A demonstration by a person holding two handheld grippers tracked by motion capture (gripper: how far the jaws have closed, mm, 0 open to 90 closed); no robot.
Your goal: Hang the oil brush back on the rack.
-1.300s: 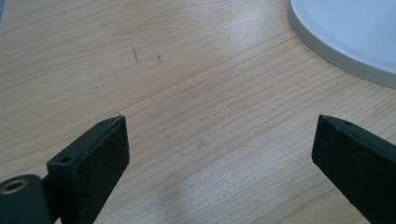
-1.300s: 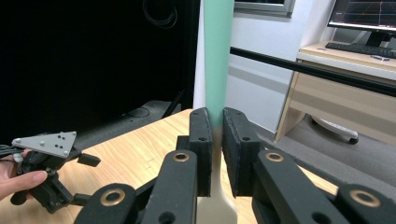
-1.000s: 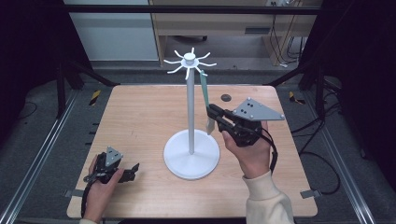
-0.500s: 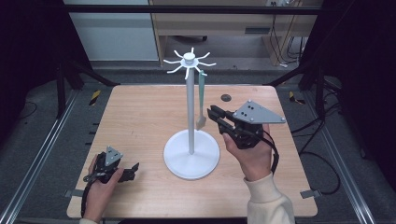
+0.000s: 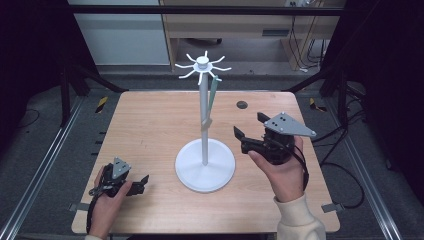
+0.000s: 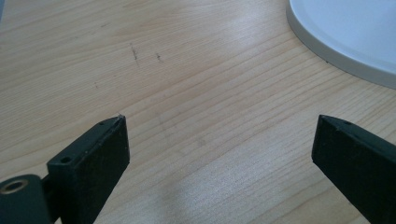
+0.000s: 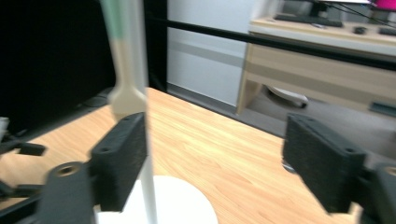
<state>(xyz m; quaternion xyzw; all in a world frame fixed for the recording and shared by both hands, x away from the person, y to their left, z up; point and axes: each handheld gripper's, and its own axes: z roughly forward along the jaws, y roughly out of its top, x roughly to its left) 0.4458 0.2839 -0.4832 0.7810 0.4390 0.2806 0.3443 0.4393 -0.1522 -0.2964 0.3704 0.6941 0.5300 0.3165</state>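
The right gripper (image 5: 248, 131) (jaws apart) has backed off the hanging utensil (image 5: 210, 102).

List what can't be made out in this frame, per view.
- High view: the small dark round object on the table is too small to identify.
- High view: how the hanging utensil attaches to the white stand is too small to tell.
- Right gripper view: motion blur smears the utensil; its top is cut off by the upper edge.
- Left gripper view: the stand's base is cut off at the corner.

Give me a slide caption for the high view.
Two open hand-held grippers flank a white hook stand with one hanging utensil.
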